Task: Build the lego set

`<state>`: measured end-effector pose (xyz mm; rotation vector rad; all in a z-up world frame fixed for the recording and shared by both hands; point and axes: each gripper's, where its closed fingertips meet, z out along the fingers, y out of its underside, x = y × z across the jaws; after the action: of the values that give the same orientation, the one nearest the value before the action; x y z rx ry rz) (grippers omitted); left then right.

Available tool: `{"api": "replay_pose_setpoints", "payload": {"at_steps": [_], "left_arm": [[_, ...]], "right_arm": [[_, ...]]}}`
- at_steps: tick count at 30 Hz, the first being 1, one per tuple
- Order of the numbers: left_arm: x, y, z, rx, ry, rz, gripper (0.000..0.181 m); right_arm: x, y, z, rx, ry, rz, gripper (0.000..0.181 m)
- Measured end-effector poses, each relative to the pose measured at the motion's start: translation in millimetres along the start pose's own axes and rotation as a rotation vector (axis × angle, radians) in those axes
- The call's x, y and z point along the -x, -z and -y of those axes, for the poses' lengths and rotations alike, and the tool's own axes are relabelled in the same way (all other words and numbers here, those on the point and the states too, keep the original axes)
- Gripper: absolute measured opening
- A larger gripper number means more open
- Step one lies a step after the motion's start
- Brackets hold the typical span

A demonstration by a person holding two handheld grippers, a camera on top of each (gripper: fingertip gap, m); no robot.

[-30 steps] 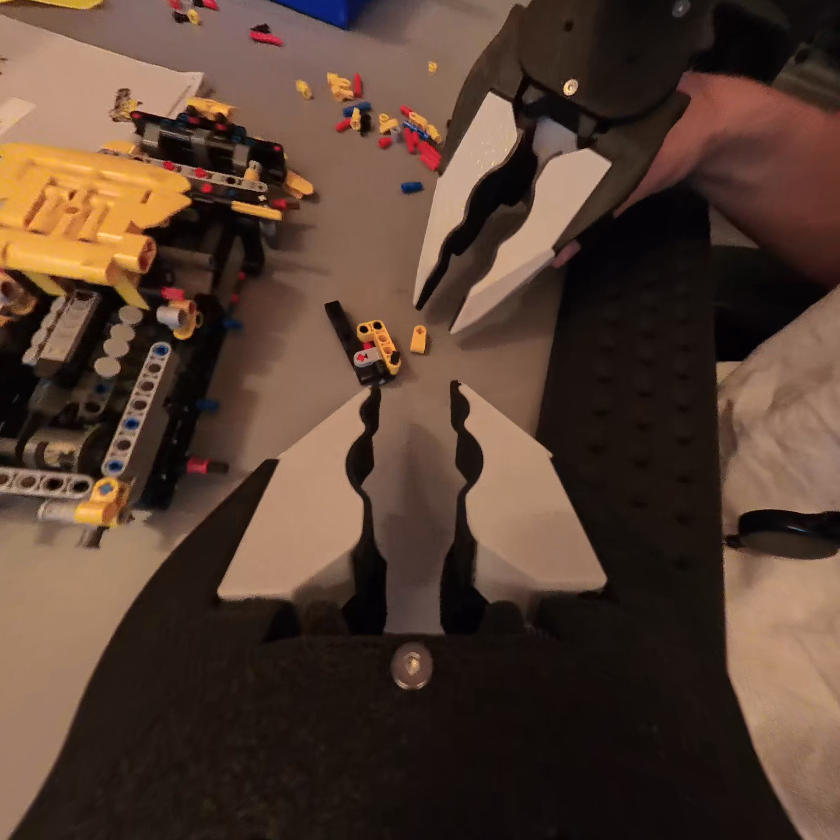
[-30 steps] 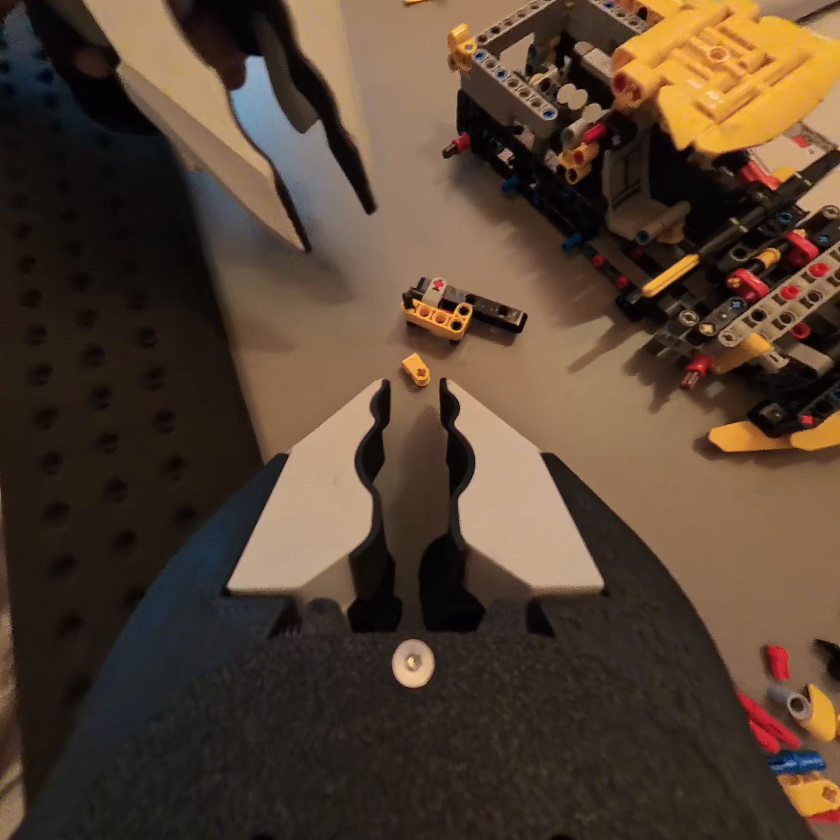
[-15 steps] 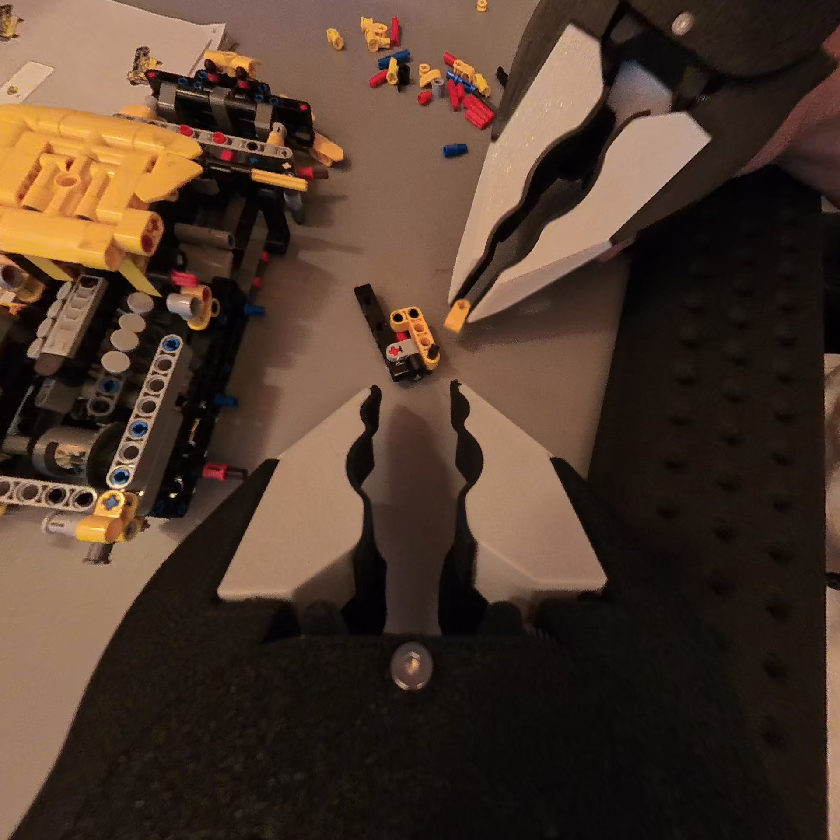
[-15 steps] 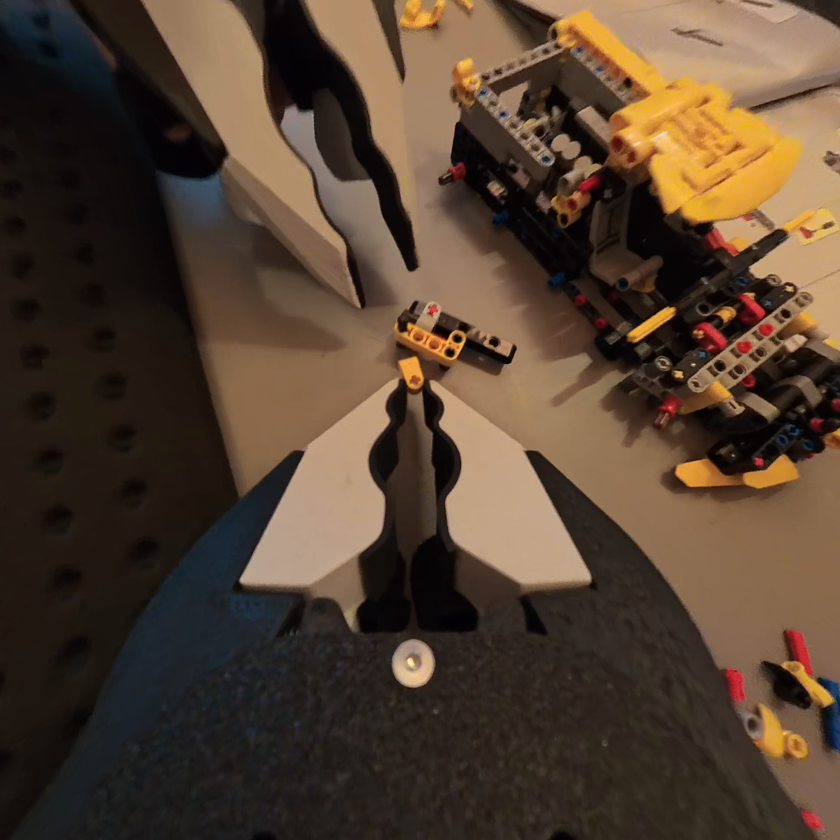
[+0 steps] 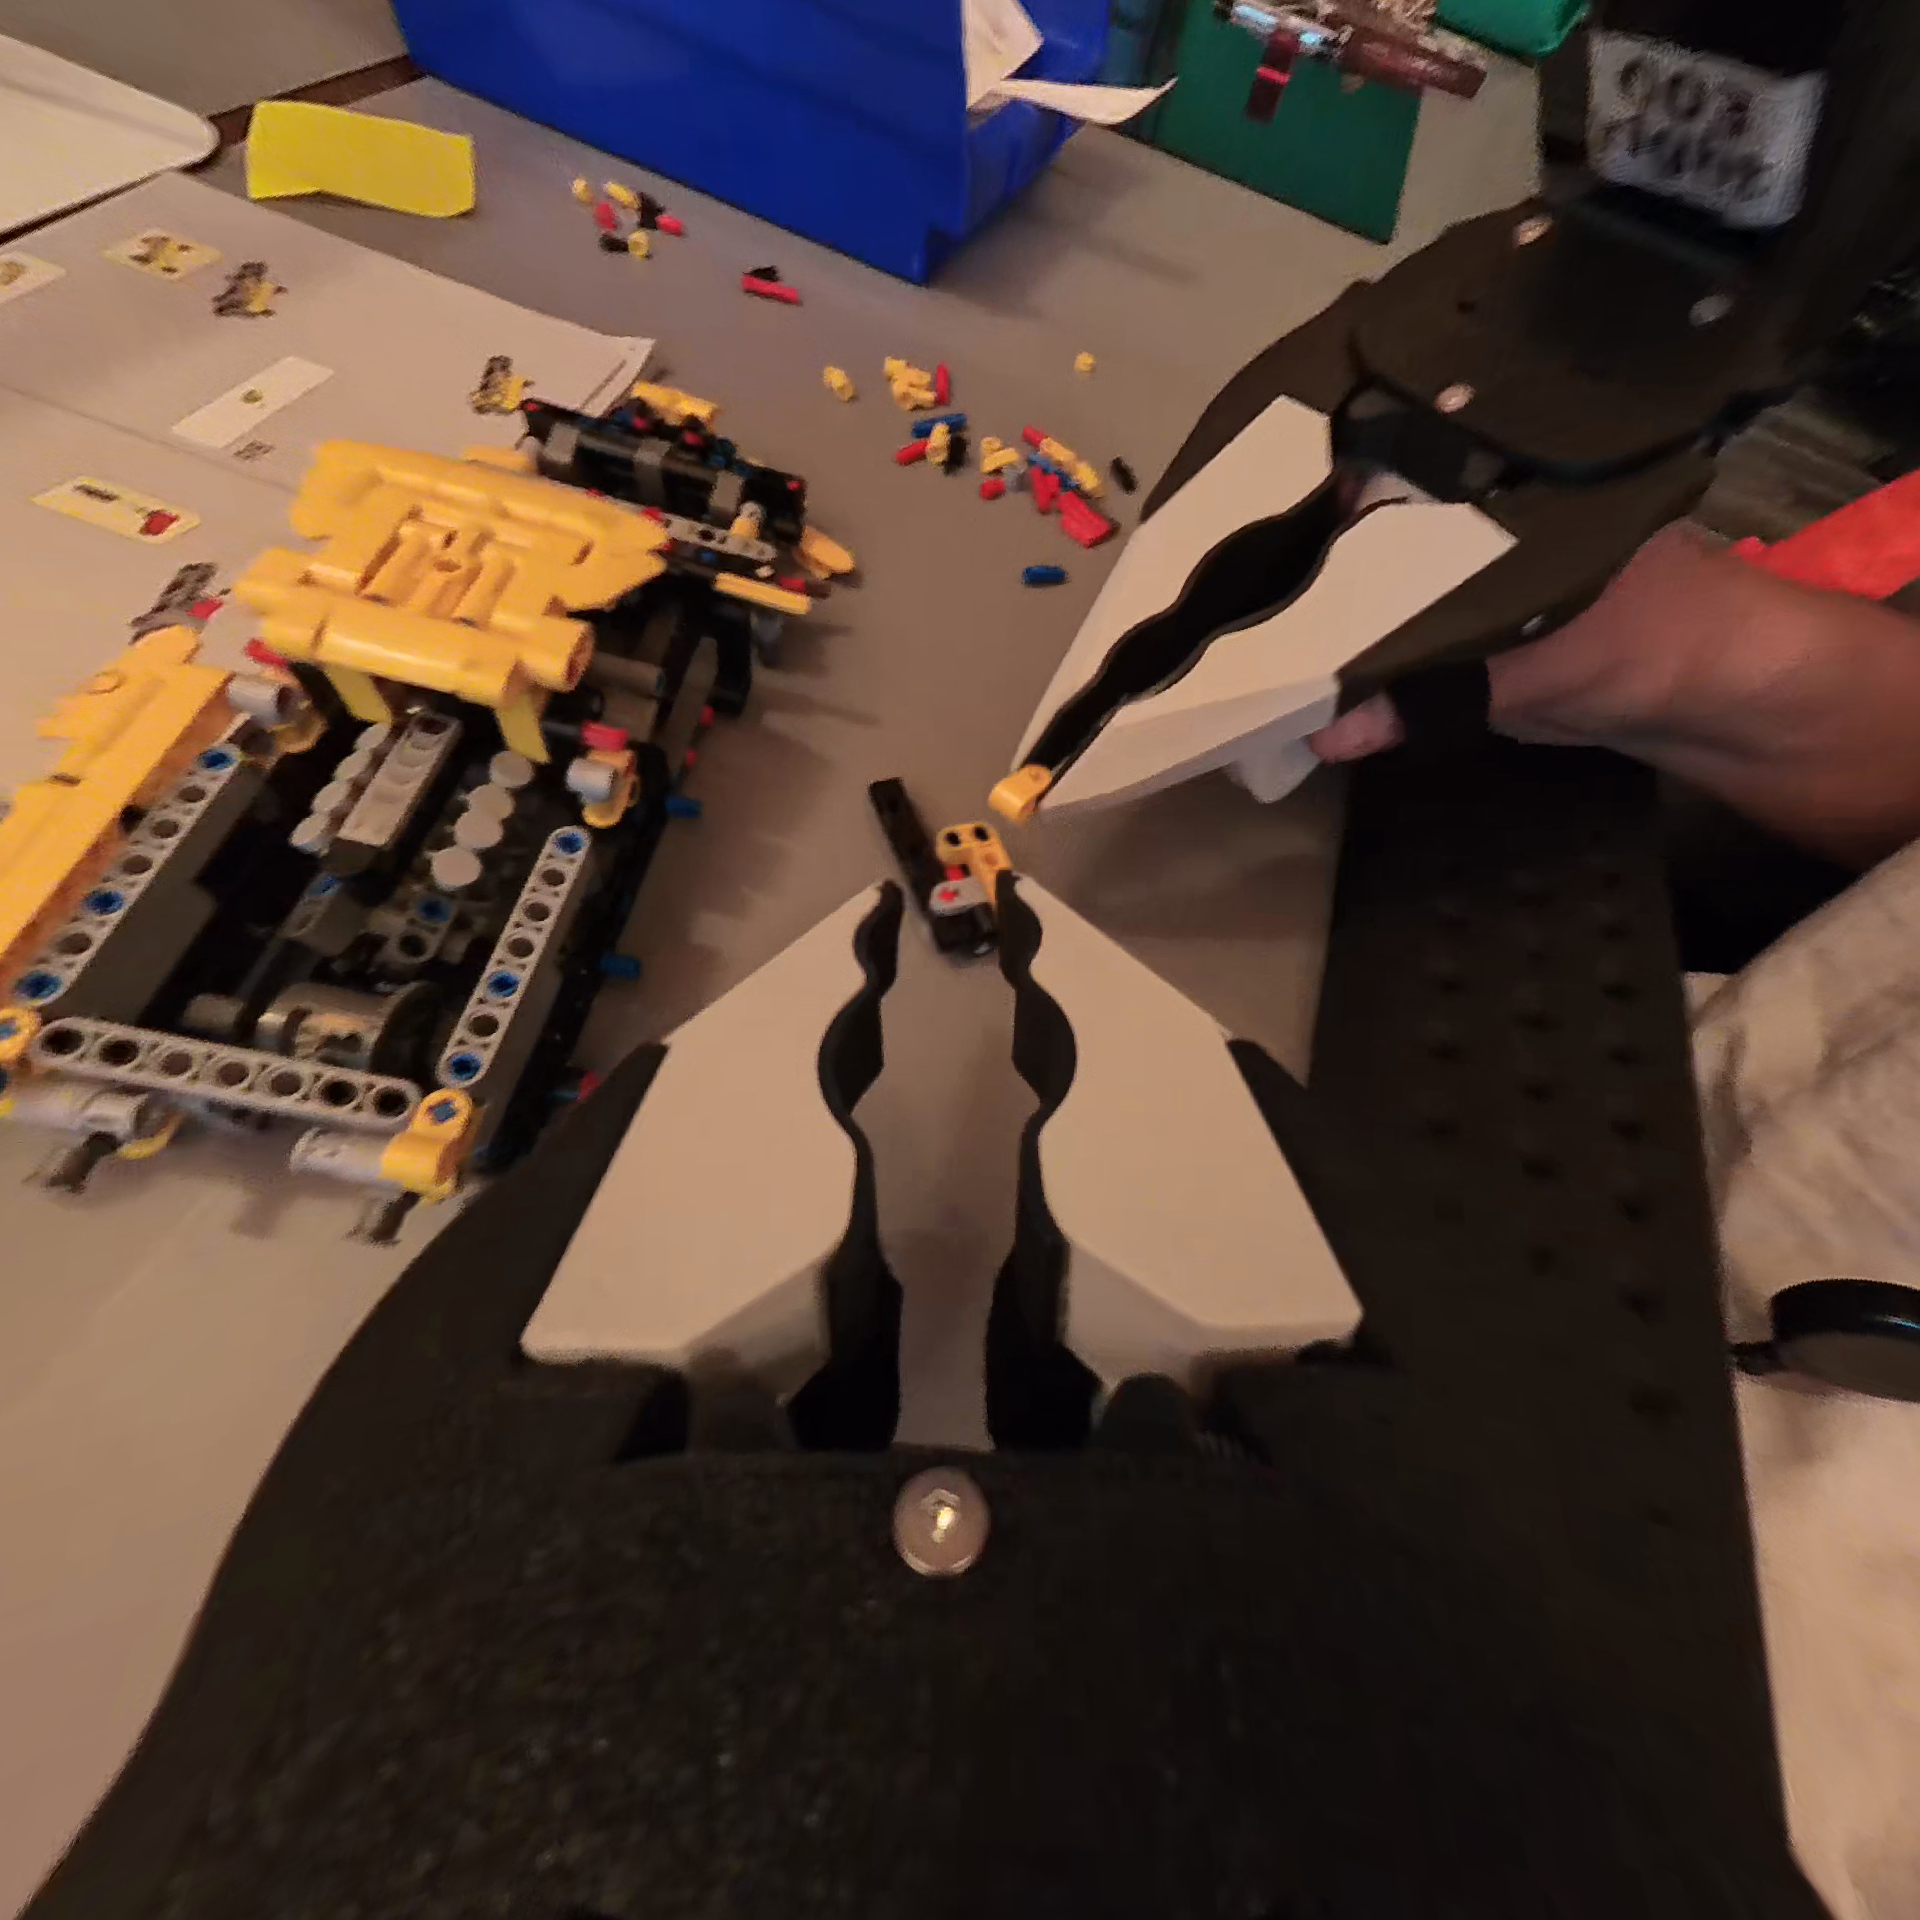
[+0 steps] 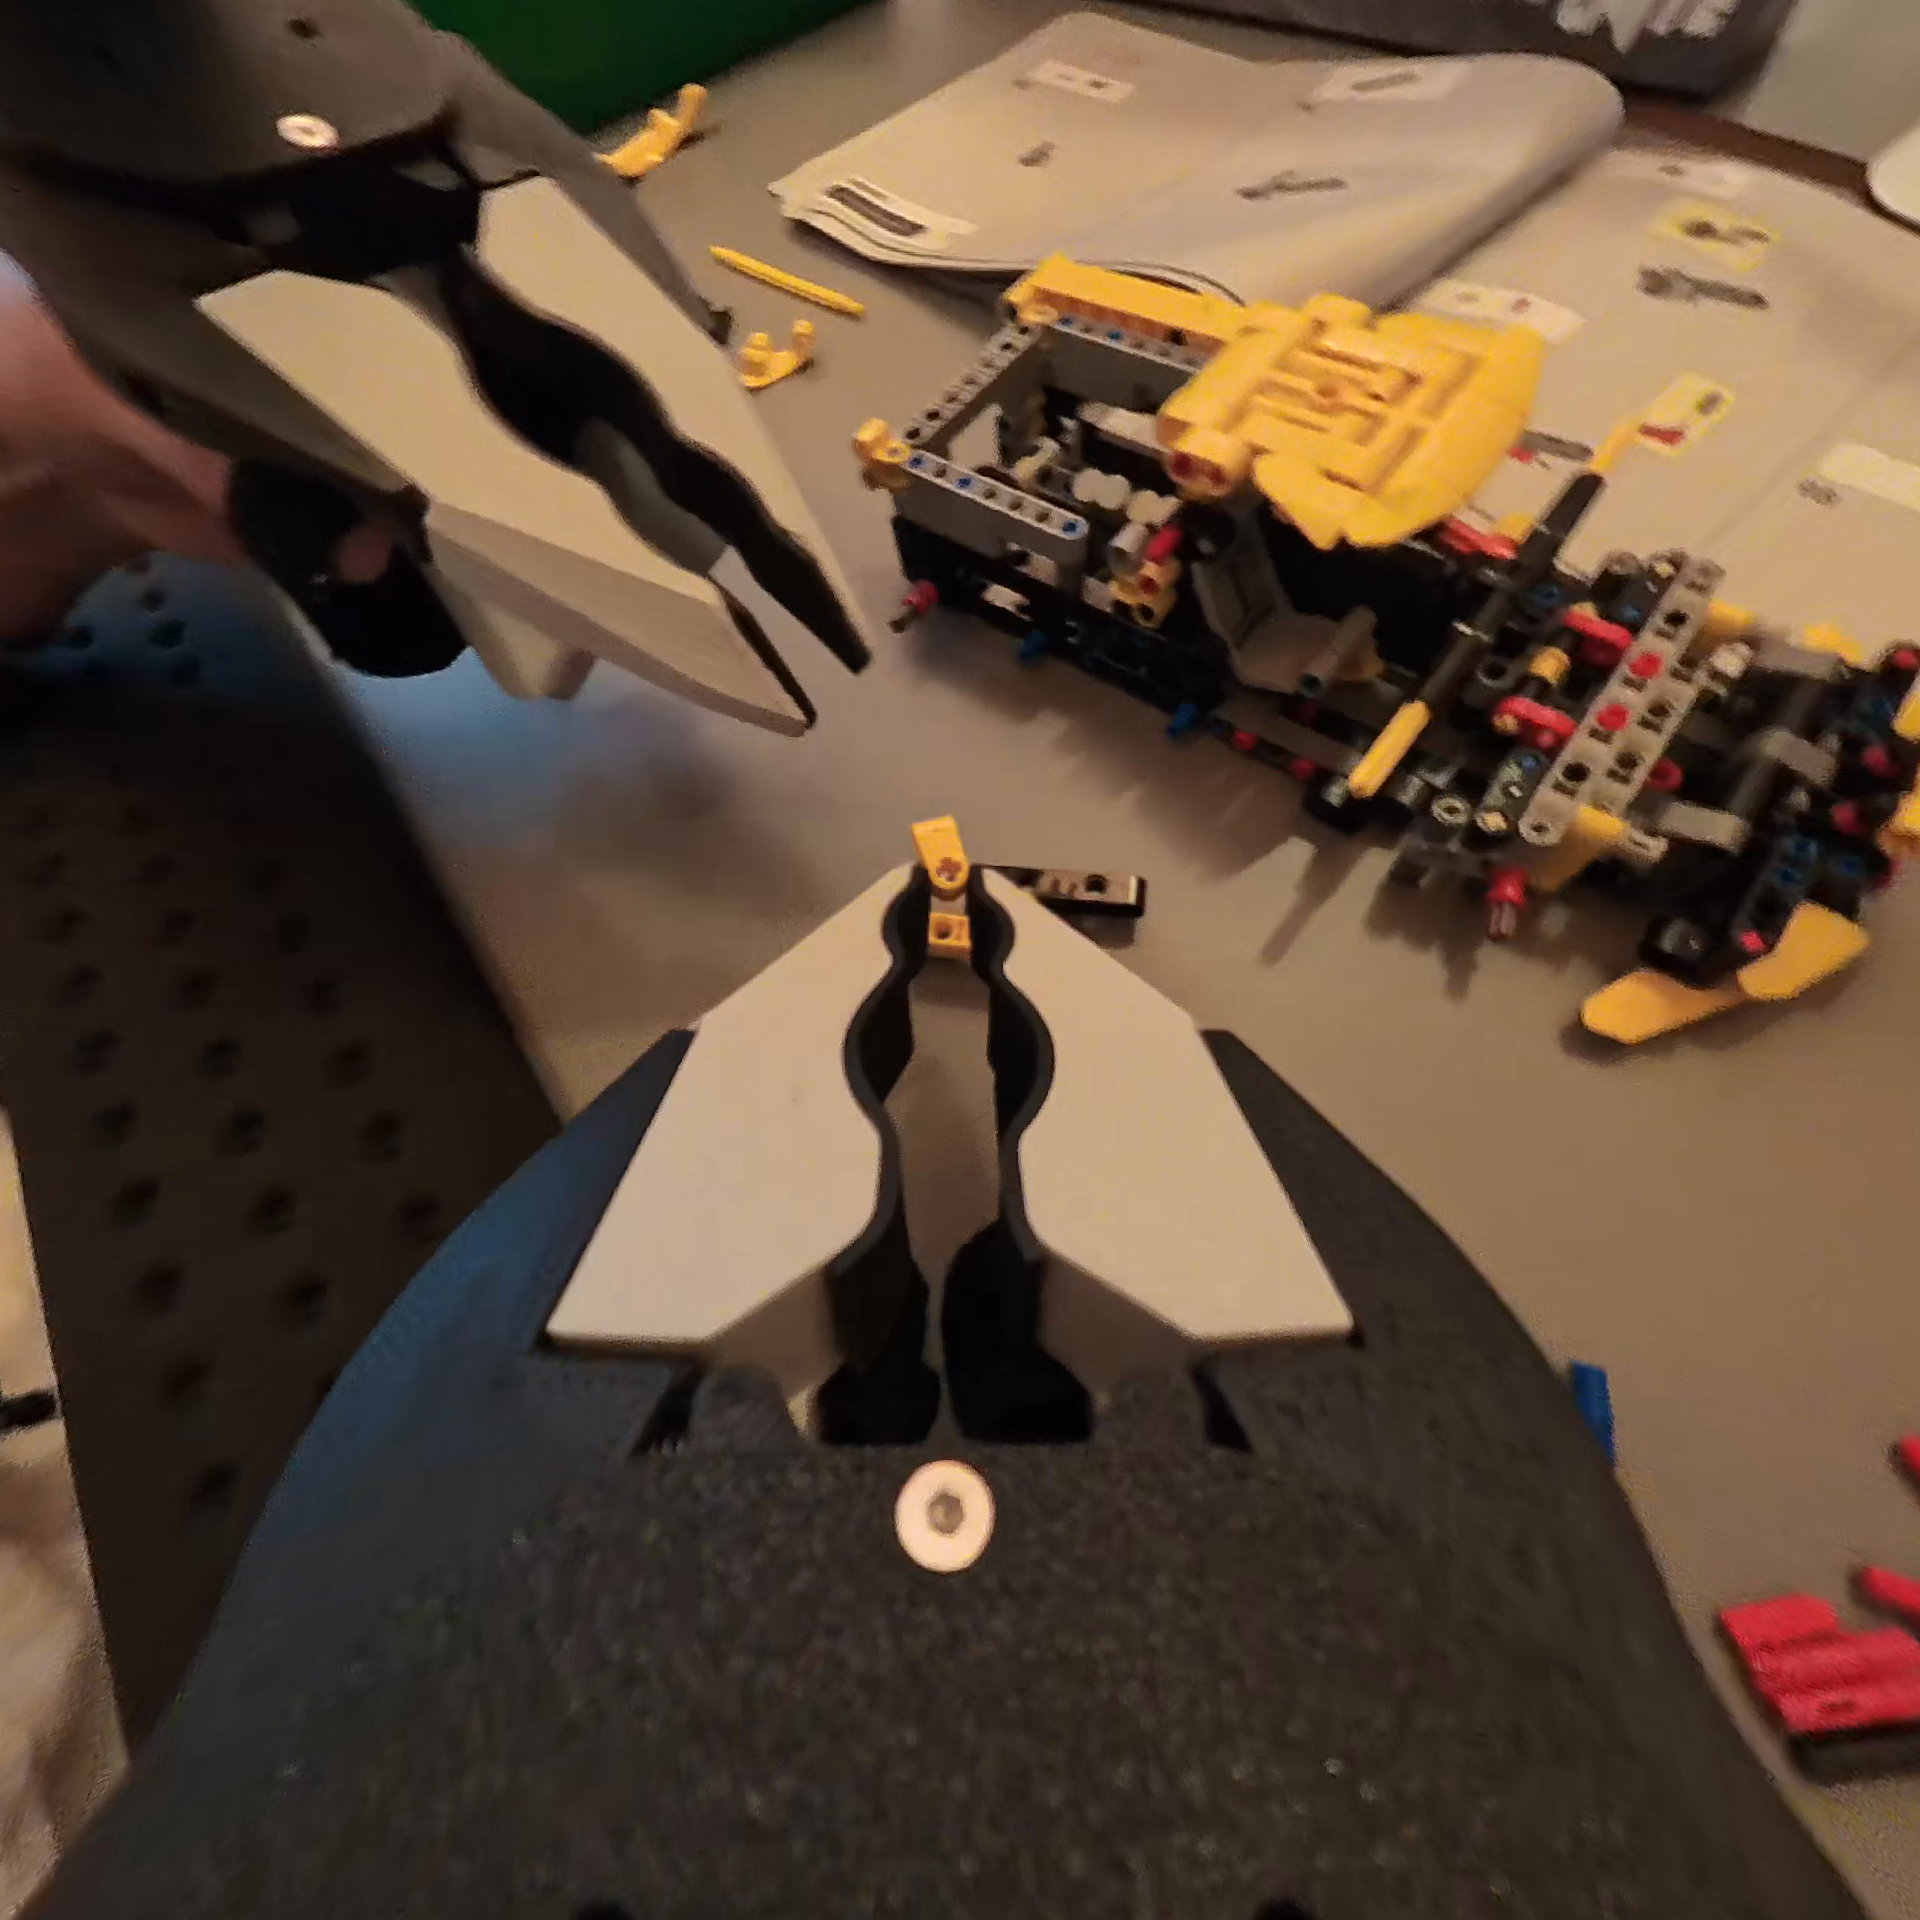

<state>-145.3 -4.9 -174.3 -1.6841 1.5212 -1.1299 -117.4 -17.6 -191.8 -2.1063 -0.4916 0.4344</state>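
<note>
— While the yellow model (image 5: 416,665) sat on the grey table (image 5: 935,644), what stood beyond it?
— A blue bin (image 5: 748,114) with paper in it, then a green bin (image 5: 1288,135), contents unclear.
— And right of the model?
— The left gripper (image 5: 940,899) gaped around a small black-and-yellow assembly (image 5: 951,873); the right gripper (image 6: 943,878) pinched a yellow connector (image 6: 940,847).

Bare table (image 5: 914,665) lies open between my two grippers and the big yellow model (image 5: 395,748); the small black-and-yellow assembly (image 5: 951,878) sits right at my left fingertips (image 5: 1006,894)
</note>
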Motion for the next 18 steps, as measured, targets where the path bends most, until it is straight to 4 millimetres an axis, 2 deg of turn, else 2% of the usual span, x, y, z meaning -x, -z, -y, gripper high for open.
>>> {"api": "replay_pose_setpoints", "payload": {"at_steps": [3,7,9,13,18], "left_arm": [[12.0,-0.1,-7.7,0.025,-0.023,0.073,0.021],[2.0,-11.5,-20.5,0.080,0.012,0.043,0.033],[-1.5,-18.9,-25.6,0.102,0.001,0.057,0.039],[4.2,-31.3,-33.7,0.159,-0.061,0.156,0.045],[3.0,-40.4,-37.3,0.193,-0.063,0.151,0.045]], "right_arm": [[0.8,0.5,4.5,-0.006,-0.071,-0.015,0.006],[-5.0,2.6,4.3,-0.006,-0.115,-0.044,0.006],[-17.2,3.2,-4.3,0.030,-0.145,-0.090,0.006],[-30.3,0.9,-38.2,0.232,-0.131,-0.144,0.006],[-22.4,-1.3,-44.2,0.272,-0.082,-0.118,0.006]]}}
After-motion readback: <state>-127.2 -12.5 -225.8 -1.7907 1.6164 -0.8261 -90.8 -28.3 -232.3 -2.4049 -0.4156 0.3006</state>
